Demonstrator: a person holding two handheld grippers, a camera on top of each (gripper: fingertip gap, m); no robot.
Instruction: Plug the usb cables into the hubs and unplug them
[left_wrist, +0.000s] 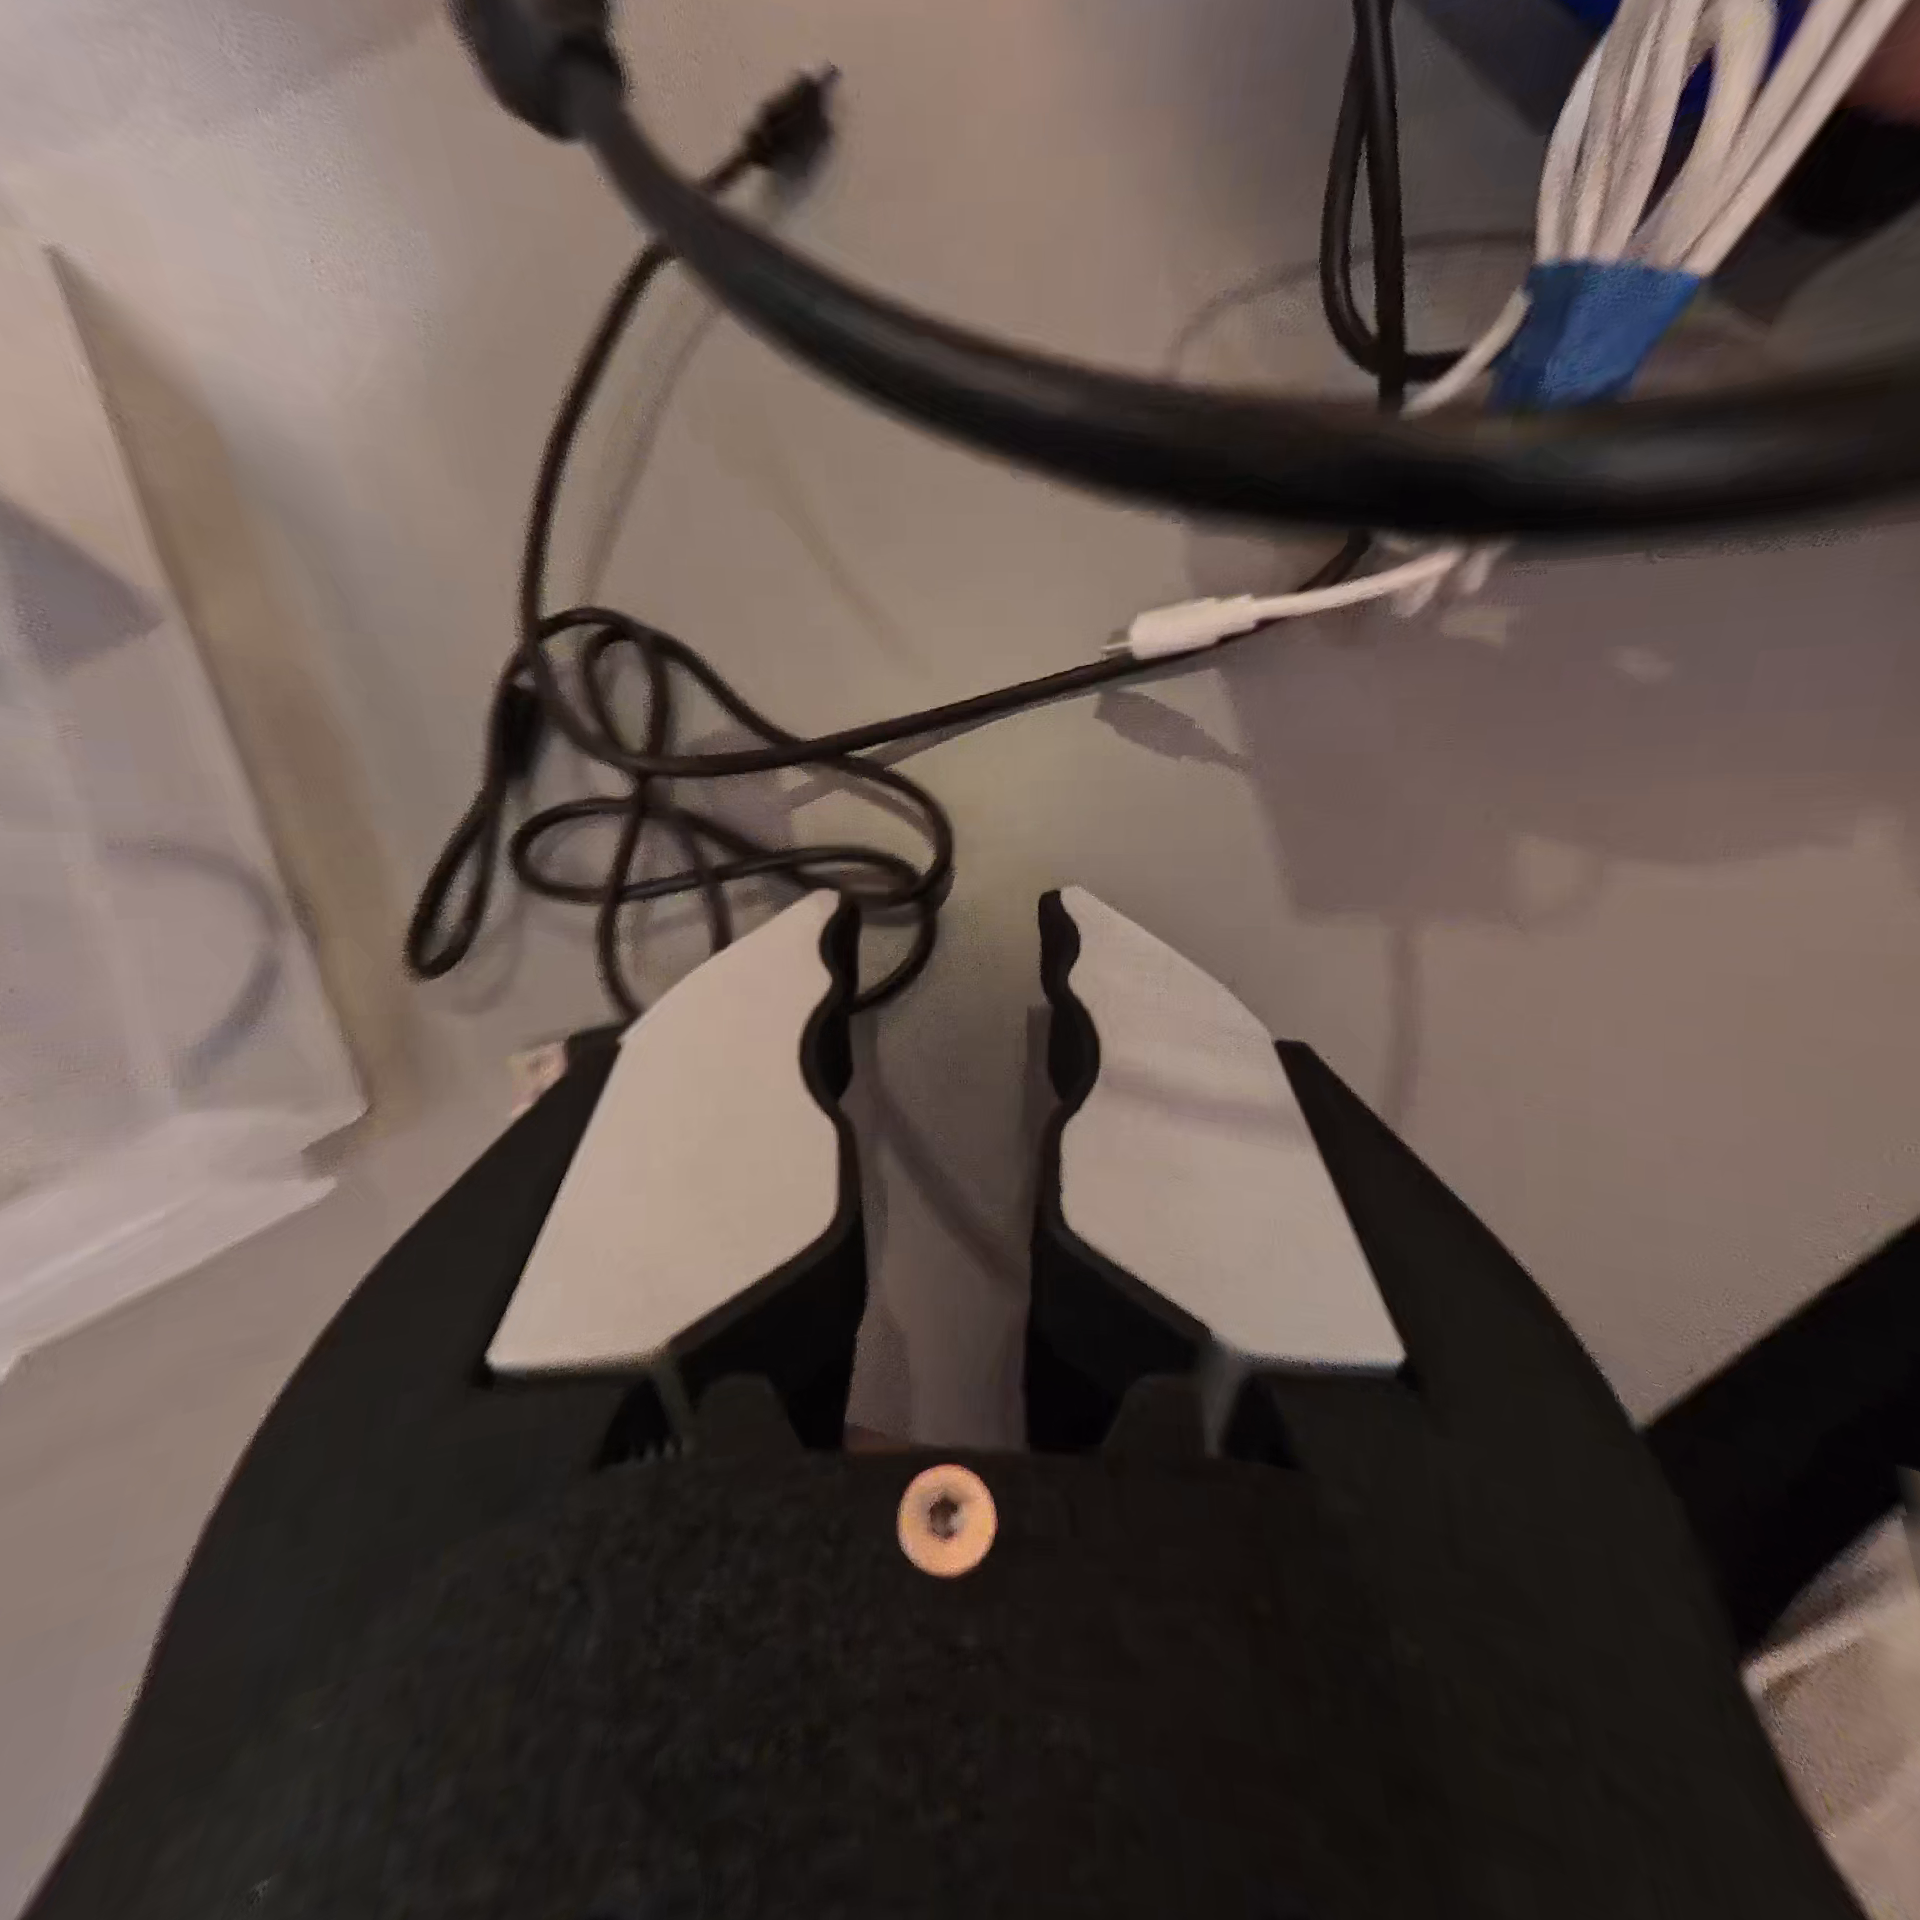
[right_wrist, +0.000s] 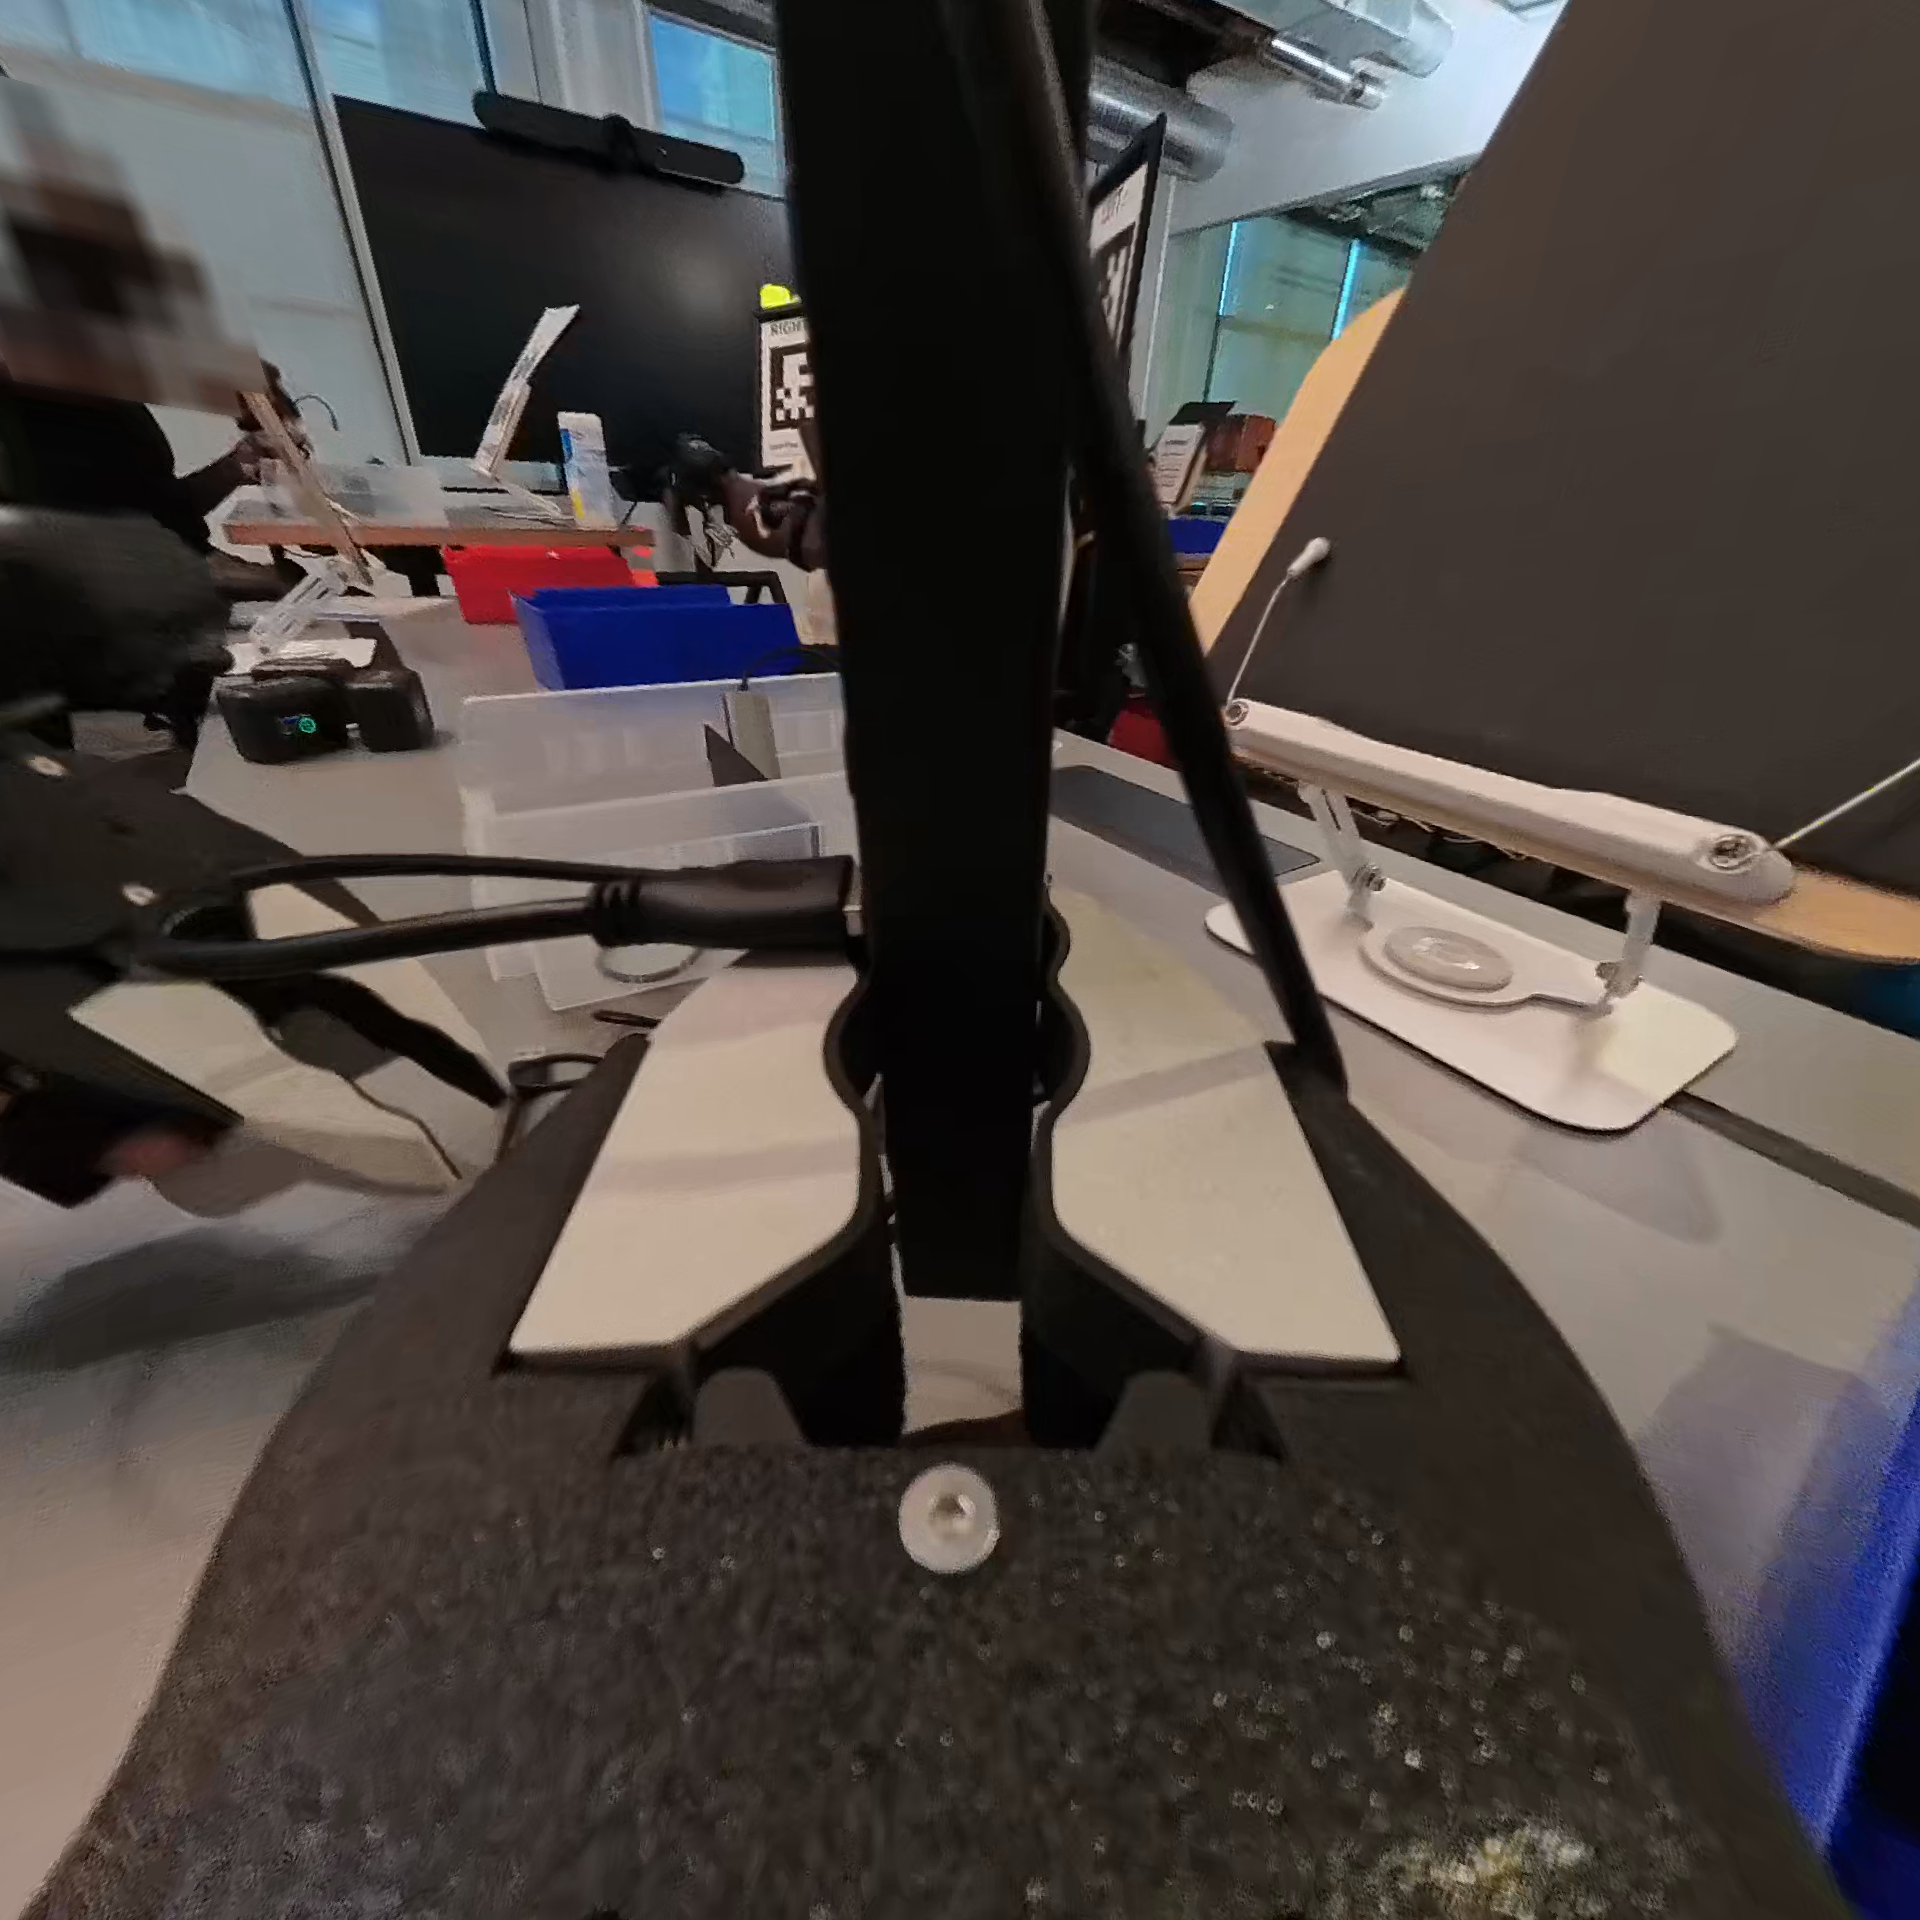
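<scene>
Hub (right_wrist: 940, 644), a long black bar, stands upright clamped in the right hand-held gripper (right_wrist: 951, 997).
Two thick black cables (right_wrist: 436, 914) run in from the left and their black plug (right_wrist: 727, 899) meets the hub's left edge, apparently seated, though the joint is blurred. Left hand-held gripper (left_wrist: 948, 914) hangs with its jaws apart and nothing between them (its view is smeared), above a tangle of thin black cable (left_wrist: 675, 810) on the grey tabletop (left_wrist: 1558, 935). Farther off lies a white connector (left_wrist: 1184, 629), beside a white cable bundle (left_wrist: 1662, 177) bound with blue tape.
</scene>
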